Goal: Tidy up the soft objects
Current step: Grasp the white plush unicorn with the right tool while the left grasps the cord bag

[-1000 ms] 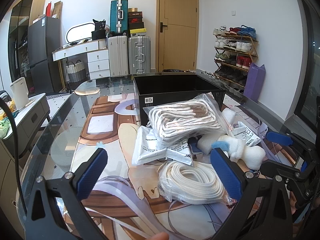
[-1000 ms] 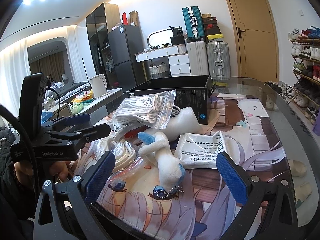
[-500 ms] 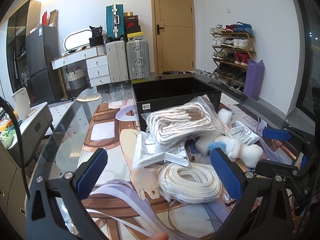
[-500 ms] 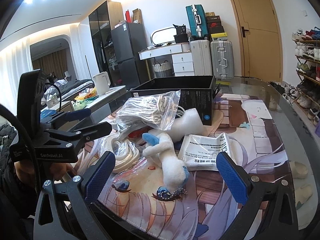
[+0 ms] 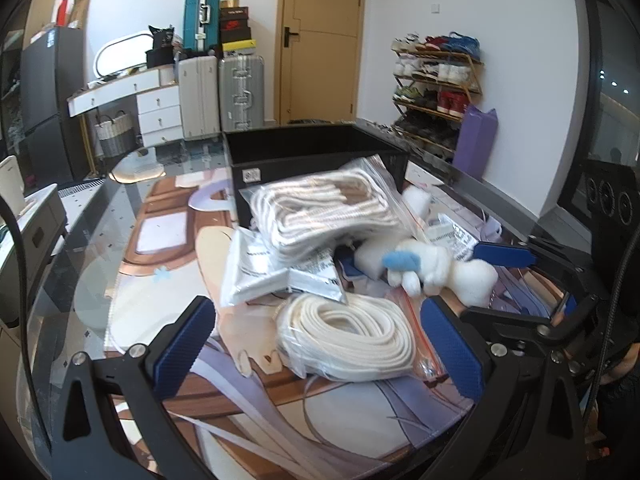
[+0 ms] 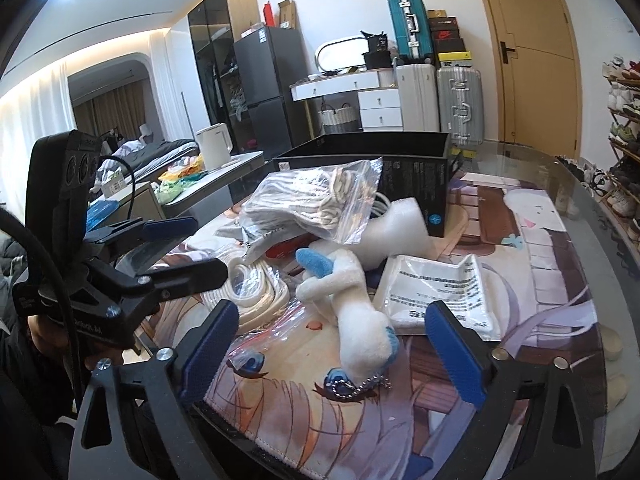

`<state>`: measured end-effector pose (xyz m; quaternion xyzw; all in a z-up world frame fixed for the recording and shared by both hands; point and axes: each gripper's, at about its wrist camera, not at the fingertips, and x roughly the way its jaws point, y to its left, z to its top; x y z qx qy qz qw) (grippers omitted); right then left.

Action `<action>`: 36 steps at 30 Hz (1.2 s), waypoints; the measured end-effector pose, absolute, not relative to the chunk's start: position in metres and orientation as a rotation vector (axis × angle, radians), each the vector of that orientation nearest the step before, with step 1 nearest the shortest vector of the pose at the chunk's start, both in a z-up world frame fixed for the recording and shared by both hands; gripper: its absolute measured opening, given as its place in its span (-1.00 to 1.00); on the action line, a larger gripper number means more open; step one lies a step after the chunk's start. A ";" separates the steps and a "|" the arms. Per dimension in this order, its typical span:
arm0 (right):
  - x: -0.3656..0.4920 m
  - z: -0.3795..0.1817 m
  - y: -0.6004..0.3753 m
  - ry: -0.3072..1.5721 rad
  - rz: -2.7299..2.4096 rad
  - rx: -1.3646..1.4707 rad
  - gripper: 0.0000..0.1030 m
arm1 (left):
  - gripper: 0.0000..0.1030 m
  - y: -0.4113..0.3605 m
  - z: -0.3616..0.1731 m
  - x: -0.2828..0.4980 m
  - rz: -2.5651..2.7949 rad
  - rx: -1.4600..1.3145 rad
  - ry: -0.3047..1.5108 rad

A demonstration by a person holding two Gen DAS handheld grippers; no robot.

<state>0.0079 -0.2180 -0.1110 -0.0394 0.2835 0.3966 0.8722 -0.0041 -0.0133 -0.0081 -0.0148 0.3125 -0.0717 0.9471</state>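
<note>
While its jaws close around nothing yet, the right gripper (image 6: 332, 344) frames the plush toy (image 6: 352, 300) lying before the black box (image 6: 400, 168); soft, light, best pinched mid-body.

A lived-in home: suitcases (image 5: 241, 92) by the far door (image 5: 320, 40), shoe rack (image 5: 436, 84) right, fridge (image 6: 264, 88) and bed (image 6: 160, 150) left.

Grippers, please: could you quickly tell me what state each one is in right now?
Left gripper: open, holding nothing.
Right gripper: jaws closing, wide apart, plush toy between them, not gripped.
</note>
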 end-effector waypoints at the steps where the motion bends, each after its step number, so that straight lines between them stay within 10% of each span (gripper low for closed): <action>1: 0.008 -0.112 -0.217 0.596 0.833 -0.085 0.71 | 1.00 -0.014 -0.009 -0.004 -0.149 -0.029 0.642; 17: 0.012 -0.120 -0.205 0.627 0.872 -0.128 -0.05 | 0.95 -0.031 -0.024 -0.002 -0.214 0.027 0.702; 28: 0.015 -0.120 -0.208 0.627 0.853 -0.131 -0.58 | 0.35 -0.033 -0.029 -0.001 -0.219 0.045 0.709; 36: 0.010 -0.118 -0.209 0.609 0.854 -0.153 -0.59 | 0.04 -0.035 -0.026 -0.004 -0.242 0.050 0.711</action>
